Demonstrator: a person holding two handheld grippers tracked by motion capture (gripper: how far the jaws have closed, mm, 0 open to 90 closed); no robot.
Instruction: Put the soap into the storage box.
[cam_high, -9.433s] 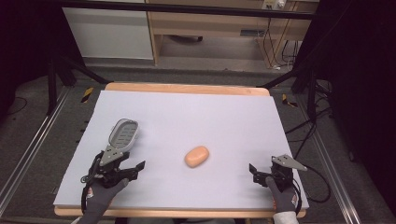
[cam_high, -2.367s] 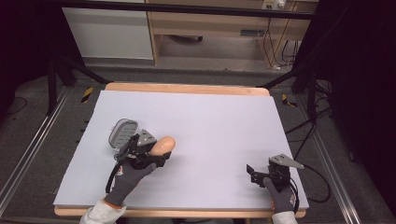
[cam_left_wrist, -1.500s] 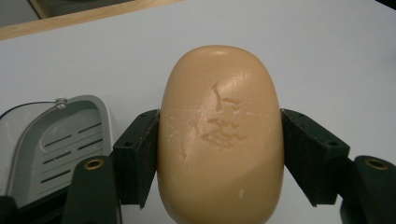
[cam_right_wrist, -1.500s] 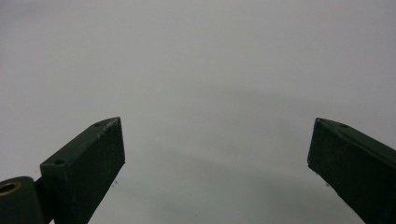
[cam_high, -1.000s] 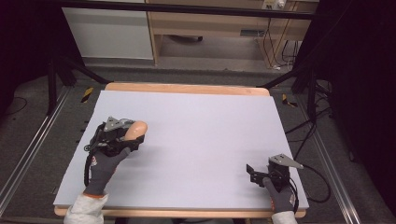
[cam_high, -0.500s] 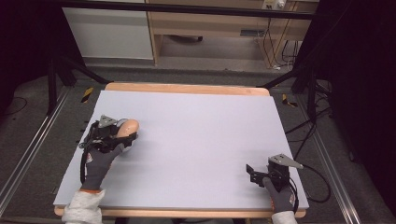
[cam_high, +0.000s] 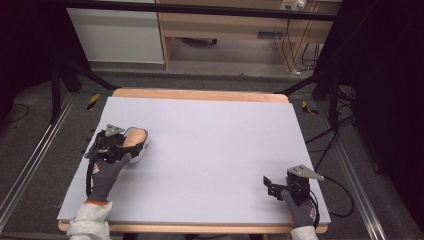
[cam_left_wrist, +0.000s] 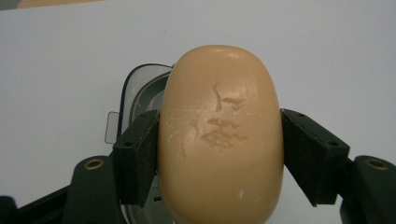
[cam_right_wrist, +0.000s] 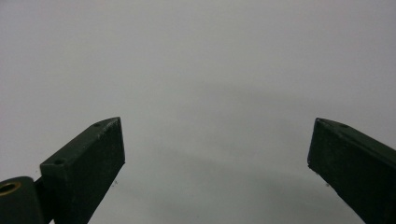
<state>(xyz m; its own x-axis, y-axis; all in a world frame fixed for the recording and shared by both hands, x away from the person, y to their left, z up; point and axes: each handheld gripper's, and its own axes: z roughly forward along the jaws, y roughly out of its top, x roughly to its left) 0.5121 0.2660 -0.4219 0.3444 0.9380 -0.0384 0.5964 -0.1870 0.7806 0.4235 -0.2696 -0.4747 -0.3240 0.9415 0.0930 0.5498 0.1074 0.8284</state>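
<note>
Left gripper (cam_left_wrist: 219, 154) fingers grasp a tan soap bar (cam_left_wrist: 219, 135) above a grey dish (cam_left_wrist: 140, 95); right gripper (cam_right_wrist: 215, 154) fingers released.

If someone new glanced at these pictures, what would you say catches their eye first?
Most likely the tan bar of soap, clamped between the jaws of the left gripper at the left side of the pale table, its face marked with small dents. Just behind and below it sits a grey soap dish, partly hidden by the soap. Far less striking, the right gripper rests near the table's front right corner with its jaws wide apart and nothing between them.
</note>
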